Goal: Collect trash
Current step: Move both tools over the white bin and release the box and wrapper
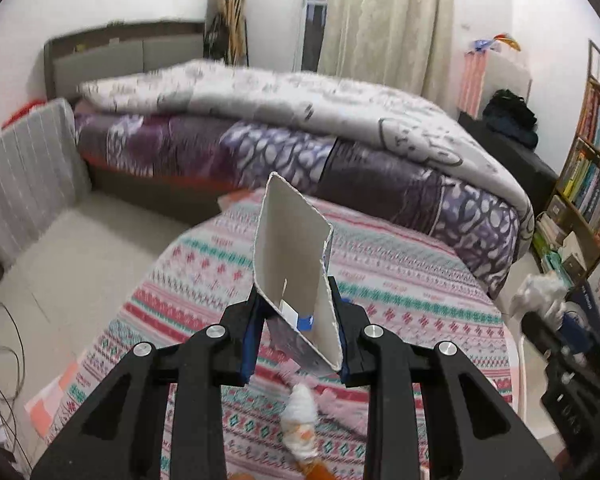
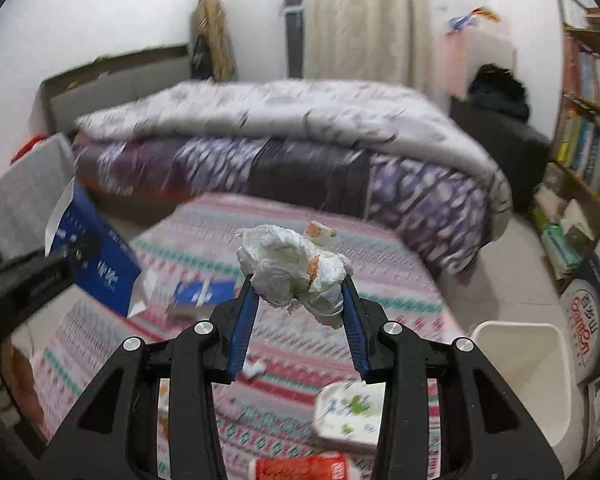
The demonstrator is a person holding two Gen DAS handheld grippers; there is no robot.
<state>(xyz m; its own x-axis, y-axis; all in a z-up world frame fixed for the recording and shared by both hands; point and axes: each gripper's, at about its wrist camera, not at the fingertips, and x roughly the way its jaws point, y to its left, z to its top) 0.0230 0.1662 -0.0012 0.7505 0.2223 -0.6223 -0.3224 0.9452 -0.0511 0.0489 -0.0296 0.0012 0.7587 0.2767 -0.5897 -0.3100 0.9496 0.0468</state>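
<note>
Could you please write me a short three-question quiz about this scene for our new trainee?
1. True or false: the left claw holds a flattened box.
2. What does the right claw grip?
A. a book
B. a crumpled wad
C. a bottle
3. Fill in: the white bin stands on the floor to the ____ of the patterned mattress in the right wrist view.

Key: 1 true; 2 B; 3 right.
</note>
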